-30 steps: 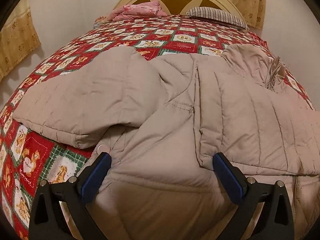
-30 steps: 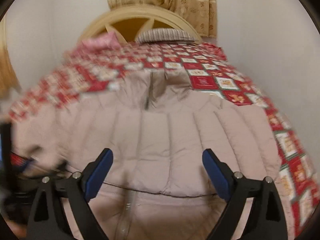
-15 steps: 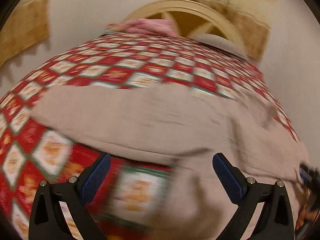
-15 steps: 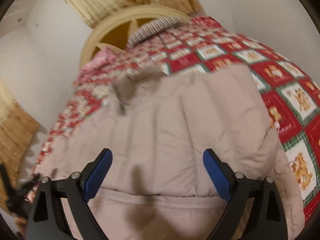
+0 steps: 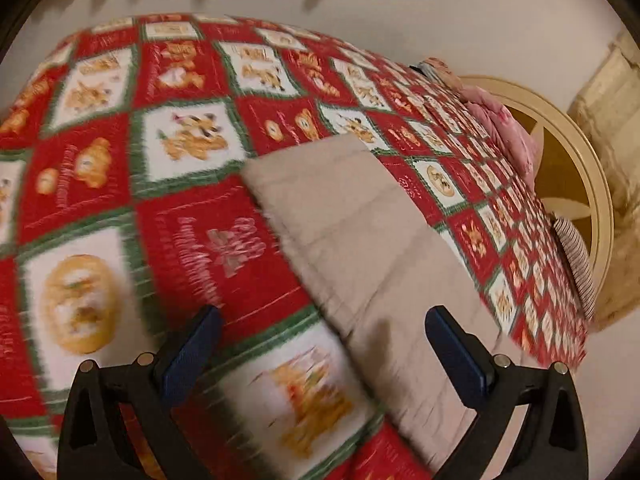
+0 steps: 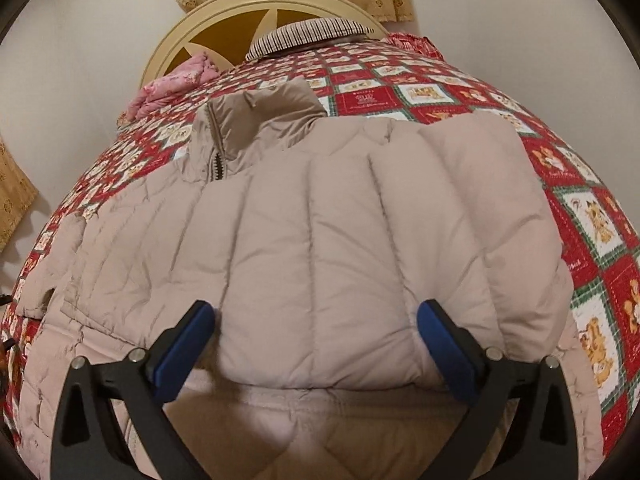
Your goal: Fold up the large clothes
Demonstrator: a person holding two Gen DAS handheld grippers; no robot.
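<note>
A beige quilted puffer jacket (image 6: 320, 240) lies spread on the red, white and green patchwork bedspread with bear pictures (image 6: 592, 216), its zipped collar toward the cream arched headboard (image 6: 224, 20). The right gripper (image 6: 316, 340) hovers over the jacket's folded panel, jaws opening wide and not pressing on the panel between them. The left gripper (image 5: 320, 344) stands wide open and empty above the bedspread, beside the jacket's outstretched sleeve (image 5: 360, 240).

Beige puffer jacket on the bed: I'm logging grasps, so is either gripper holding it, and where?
Nothing is held. The right gripper is opening over the jacket; the left gripper is open.
</note>
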